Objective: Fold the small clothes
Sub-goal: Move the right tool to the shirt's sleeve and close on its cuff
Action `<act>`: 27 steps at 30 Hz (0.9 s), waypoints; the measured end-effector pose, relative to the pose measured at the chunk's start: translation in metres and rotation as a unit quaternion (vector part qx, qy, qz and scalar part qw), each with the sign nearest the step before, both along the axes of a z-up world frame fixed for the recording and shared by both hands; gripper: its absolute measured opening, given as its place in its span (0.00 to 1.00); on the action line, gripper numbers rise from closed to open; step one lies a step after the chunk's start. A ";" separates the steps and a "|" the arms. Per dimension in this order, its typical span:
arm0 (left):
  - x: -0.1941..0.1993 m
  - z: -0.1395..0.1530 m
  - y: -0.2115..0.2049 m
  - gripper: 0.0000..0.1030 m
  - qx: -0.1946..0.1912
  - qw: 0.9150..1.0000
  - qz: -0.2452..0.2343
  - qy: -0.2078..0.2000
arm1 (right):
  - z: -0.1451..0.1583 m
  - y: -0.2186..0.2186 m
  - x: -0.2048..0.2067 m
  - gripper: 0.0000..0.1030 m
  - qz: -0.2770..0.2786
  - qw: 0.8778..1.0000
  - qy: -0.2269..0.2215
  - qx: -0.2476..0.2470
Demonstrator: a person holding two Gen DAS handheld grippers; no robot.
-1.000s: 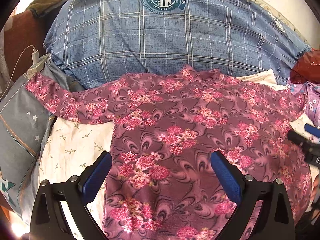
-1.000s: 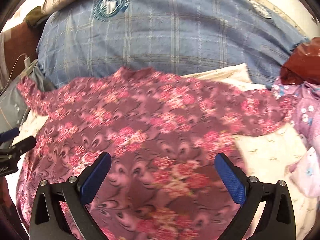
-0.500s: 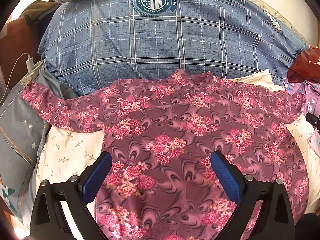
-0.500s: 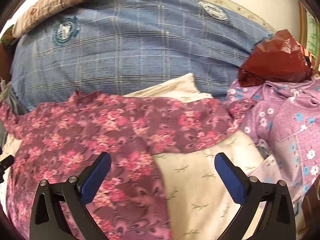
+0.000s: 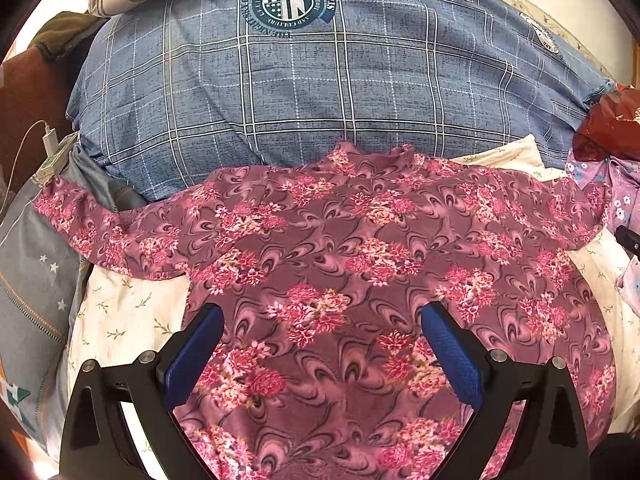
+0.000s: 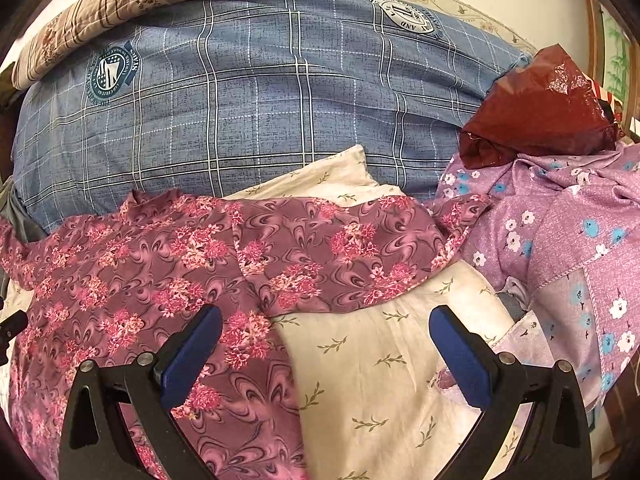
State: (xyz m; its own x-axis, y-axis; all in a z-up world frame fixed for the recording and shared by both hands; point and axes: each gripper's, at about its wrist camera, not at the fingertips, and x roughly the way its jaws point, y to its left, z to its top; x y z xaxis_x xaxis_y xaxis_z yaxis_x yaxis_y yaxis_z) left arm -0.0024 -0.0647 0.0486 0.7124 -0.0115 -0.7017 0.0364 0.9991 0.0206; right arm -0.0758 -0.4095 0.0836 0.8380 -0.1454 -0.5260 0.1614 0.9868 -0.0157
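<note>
The biggest thing in front of me is the blue checked quilt (image 5: pixel 320 92), bunched high along the far edge of the bed, with a round badge (image 5: pixel 286 2) printed on it and a striped tan blanket (image 6: pixel 152 4) lying on top of it. Under everything is the cream bedsheet (image 6: pixel 380 364) with small leaf sprigs, bare near the right edge of the bed and in a patch at the left. Spread flat on that sheet is the maroon flowered shirt (image 5: pixel 360 264), collar toward the quilt and touching its foot, body running back toward me, both sleeves stretched out sideways. Its left sleeve (image 5: pixel 104 232) reaches over onto a grey pillow with stars (image 5: pixel 36 280) at the left edge of the bed; its right sleeve (image 6: pixel 360 252) lies across the sheet with its cuff touching a lilac flowered garment (image 6: pixel 560 248) heaped at the right edge. A dark red plastic bag (image 6: pixel 536 116) sits on that heap against the quilt. At the far left corner a white charger with its cable (image 5: pixel 50 138) rests by the pillow. My left gripper (image 5: pixel 320 340) hangs over the lower body of the shirt, its blue pads (image 5: pixel 196 352) spread wide with nothing between them. My right gripper (image 6: pixel 326 344) hangs where the shirt's right side meets bare sheet, just below the sleeve, its fingers (image 6: pixel 460 356) equally wide apart and holding nothing.
</note>
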 end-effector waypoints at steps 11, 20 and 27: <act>0.016 -0.008 -0.003 0.96 -0.005 1.000 0.001 0.008 | 0.016 -0.085 0.035 0.99 -0.049 0.995 0.011 0.087; 0.041 -0.023 0.000 0.96 -0.012 1.000 0.008 0.021 | 0.015 -0.153 0.094 0.86 -0.113 0.981 0.046 0.151; 0.061 -0.039 -0.001 0.96 -0.011 0.999 0.013 0.032 | 0.005 -0.184 0.131 0.83 -0.153 0.977 0.066 0.136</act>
State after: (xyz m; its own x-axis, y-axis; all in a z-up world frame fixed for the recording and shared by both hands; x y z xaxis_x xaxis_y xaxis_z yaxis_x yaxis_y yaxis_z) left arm 0.0587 -0.0654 0.0096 0.6670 -0.0097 -0.7450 0.0112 0.9999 -0.0030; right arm 0.0557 -0.5936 0.0885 0.6996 -0.2179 -0.6805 0.4633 0.8634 0.1998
